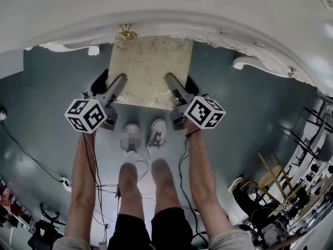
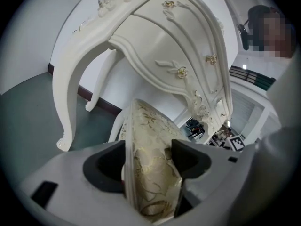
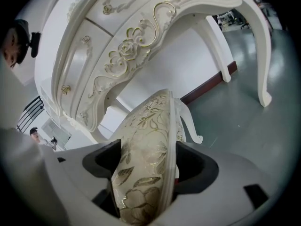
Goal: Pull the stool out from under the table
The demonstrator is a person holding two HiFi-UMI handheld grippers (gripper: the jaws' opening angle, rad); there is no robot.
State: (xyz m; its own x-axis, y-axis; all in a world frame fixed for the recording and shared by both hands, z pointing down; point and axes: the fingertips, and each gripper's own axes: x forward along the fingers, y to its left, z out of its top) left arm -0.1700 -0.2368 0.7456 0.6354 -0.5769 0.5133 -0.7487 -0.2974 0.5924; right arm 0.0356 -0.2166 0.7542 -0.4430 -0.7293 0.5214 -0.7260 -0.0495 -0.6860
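The stool (image 1: 148, 69) has a square cream seat with a gold floral pattern, and its far part sits under the white ornate table (image 1: 208, 14). My left gripper (image 1: 111, 82) clasps the seat's left edge and my right gripper (image 1: 181, 83) clasps its right edge. In the left gripper view the cushion (image 2: 146, 126) fills the space between the jaws of the left gripper (image 2: 148, 157), and both pads touch it. The right gripper view shows the same: the seat (image 3: 150, 121) is wedged between the pads of the right gripper (image 3: 146, 161).
The person's two shoes (image 1: 141, 135) stand just in front of the stool on the grey-green floor. Curved white table legs (image 2: 66, 107) (image 3: 263, 55) flank the stool. Cables (image 1: 31, 160) trail at the left, and stands and clutter (image 1: 281, 191) crowd the lower right.
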